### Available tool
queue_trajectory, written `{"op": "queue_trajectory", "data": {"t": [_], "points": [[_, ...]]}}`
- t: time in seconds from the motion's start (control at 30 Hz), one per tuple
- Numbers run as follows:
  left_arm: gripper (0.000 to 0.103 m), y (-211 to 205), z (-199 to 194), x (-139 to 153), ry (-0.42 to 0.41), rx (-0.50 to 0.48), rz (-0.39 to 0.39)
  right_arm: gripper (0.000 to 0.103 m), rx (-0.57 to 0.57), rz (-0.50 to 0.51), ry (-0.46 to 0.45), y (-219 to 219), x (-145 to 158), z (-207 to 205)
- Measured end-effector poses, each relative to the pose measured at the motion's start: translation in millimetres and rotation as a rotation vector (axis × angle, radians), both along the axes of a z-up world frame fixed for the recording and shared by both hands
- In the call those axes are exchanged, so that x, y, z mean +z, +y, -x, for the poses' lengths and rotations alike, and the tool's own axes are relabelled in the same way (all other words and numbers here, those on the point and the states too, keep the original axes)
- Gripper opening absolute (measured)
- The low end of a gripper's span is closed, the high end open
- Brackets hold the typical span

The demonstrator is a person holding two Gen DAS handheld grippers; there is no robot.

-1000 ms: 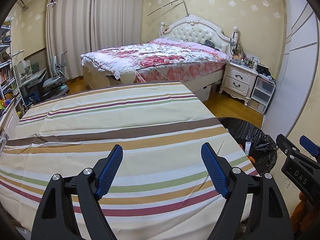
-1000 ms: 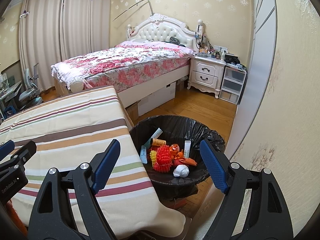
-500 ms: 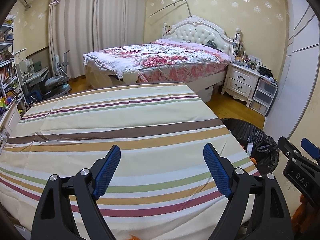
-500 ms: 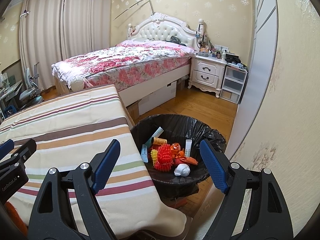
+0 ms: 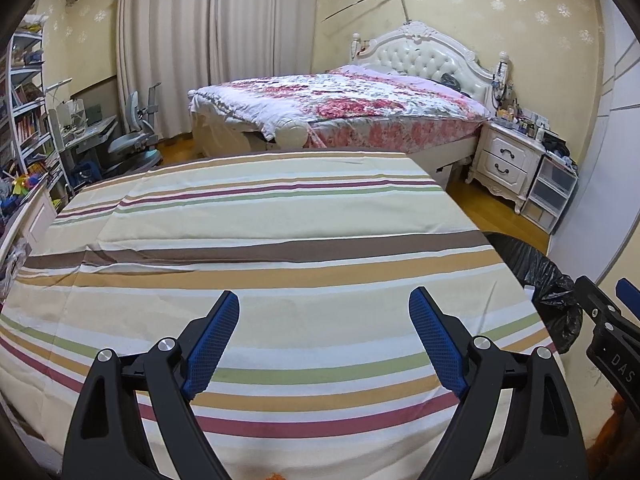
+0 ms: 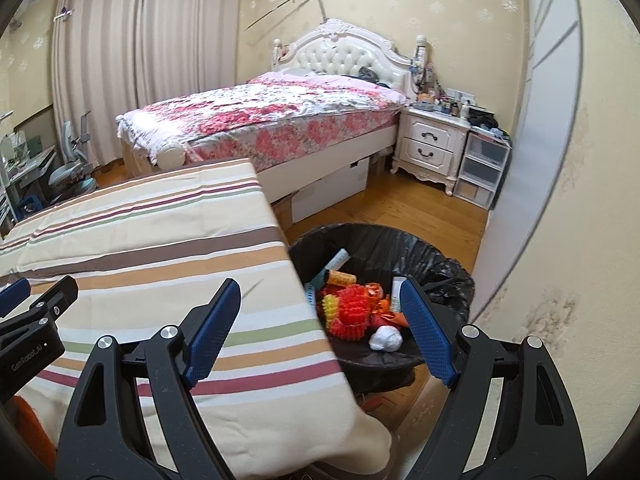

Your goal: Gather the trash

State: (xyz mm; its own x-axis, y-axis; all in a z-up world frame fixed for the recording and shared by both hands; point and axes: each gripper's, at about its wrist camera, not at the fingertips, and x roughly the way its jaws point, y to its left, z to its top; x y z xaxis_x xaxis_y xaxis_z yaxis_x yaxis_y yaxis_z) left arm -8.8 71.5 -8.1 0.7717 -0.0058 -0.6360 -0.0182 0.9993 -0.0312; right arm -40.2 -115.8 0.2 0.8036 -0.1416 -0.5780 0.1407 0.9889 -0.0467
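Note:
A bin lined with a black bag (image 6: 380, 236) stands on the floor off the right edge of the striped table (image 6: 160, 240). It holds a red spiky ball (image 6: 352, 312), a white crumpled wad (image 6: 385, 338), tubes (image 6: 340, 278) and orange scraps. My right gripper (image 6: 320, 286) is open and empty, hanging over the table's edge and the bin's near rim. My left gripper (image 5: 324, 294) is open over the bare striped cloth (image 5: 280, 220) with nothing between its blue pads. In the left wrist view the bin (image 5: 536, 268) shows at the right, beside the right gripper (image 5: 608, 320).
A floral bed (image 5: 340, 108) stands beyond the table, with a white nightstand (image 5: 508, 160) and plastic drawers (image 5: 552, 192) to its right. A desk, chair (image 5: 132, 144) and bookshelves fill the left side. A wall (image 6: 560, 240) runs close by the bin. Something orange (image 6: 28, 424) lies below the table's near edge.
My left gripper's jaws have spread a little wider and it has drawn back over the table, so less of the bin shows. The right gripper's view has barely shifted.

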Motion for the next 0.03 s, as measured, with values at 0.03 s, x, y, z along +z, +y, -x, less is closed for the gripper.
{"op": "queue_trajectory", "data": {"t": [0.03], "points": [[0.084, 8.4, -2.3, -2.3, 0.011, 0.016, 0.003, 0.083, 0.018, -0.004, 0.007, 5.5, -0.7, -4.0]]}}
